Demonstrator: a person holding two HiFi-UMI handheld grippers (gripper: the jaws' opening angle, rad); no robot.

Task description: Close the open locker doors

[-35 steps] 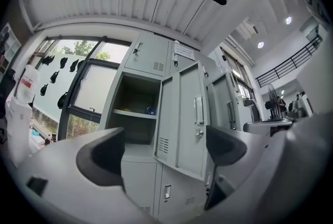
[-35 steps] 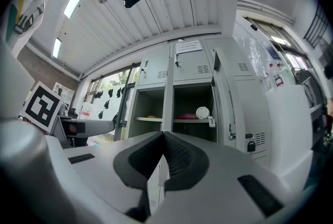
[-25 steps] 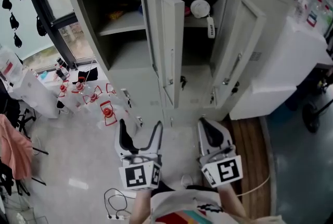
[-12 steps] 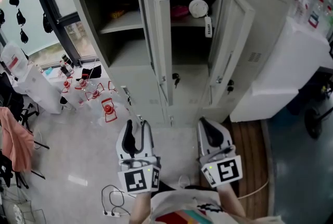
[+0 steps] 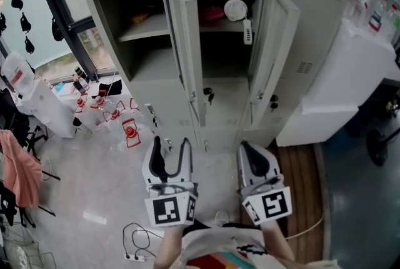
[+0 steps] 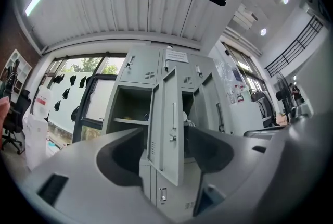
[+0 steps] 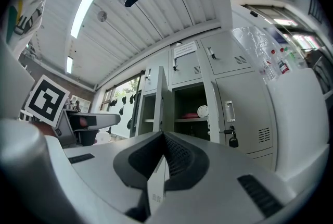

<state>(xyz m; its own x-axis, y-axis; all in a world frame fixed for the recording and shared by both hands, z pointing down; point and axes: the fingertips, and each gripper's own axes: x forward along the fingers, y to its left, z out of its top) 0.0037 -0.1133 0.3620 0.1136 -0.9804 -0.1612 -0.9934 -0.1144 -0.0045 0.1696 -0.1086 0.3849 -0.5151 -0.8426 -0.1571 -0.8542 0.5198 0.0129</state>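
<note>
Grey lockers stand ahead with two doors swung open toward me. The left door (image 5: pixel 187 49) (image 6: pixel 169 124) has keys hanging at its latch. The right door (image 5: pixel 272 55) carries a padlock. My left gripper (image 5: pixel 170 155) (image 6: pixel 165 134) hovers low in front of the left door, apart from it. It is open, its jaws have just been closing, and nothing is between them. My right gripper (image 5: pixel 253 158) (image 7: pixel 163 137) is shut and empty, below the right door.
The middle locker's shelf holds a white round object (image 5: pixel 236 9) and something pink (image 5: pixel 214 13). A white cabinet (image 5: pixel 344 74) stands at the right. Red-and-white items (image 5: pixel 128 133) and a cable (image 5: pixel 134 243) lie on the floor at the left.
The left gripper's jaws stand narrower than a second ago. It has shifted slightly forward. The right gripper has hardly moved, and both doors hang open as before.
</note>
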